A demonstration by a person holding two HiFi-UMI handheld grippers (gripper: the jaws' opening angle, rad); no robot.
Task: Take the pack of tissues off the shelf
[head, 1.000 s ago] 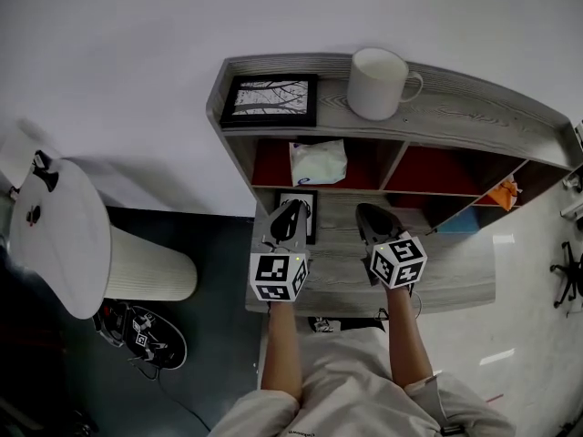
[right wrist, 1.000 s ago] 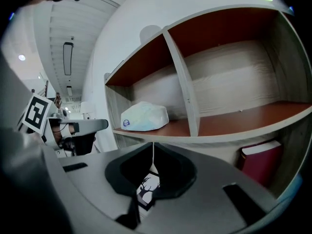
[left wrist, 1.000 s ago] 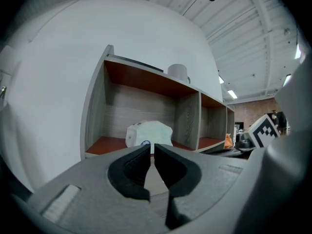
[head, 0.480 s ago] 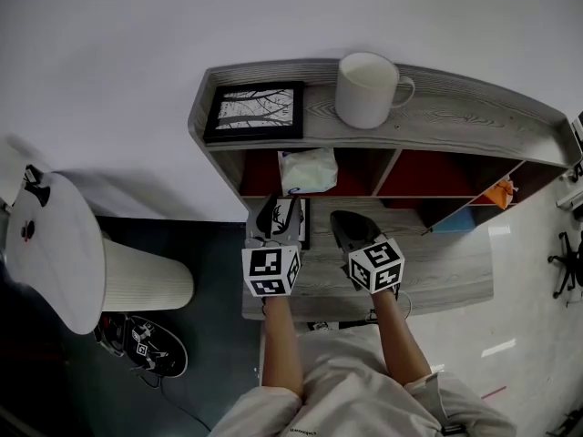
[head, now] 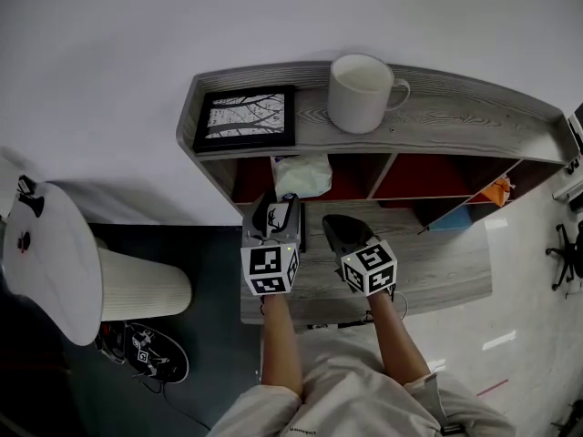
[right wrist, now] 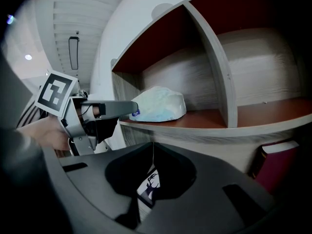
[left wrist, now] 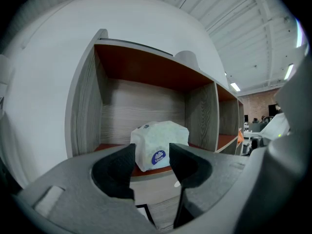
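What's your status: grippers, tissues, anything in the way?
Left gripper just opened, nothing between its fingers; right gripper shut, empty. Pack of tissues on shelf, straight ahead of left. No obstruction seen.

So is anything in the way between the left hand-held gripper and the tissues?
Nothing visible is. The tissues sit near the front edge of the shelf, straight ahead of the left hand-held gripper, with only open air between them. Its jaws have just been opening and hold nothing yet.
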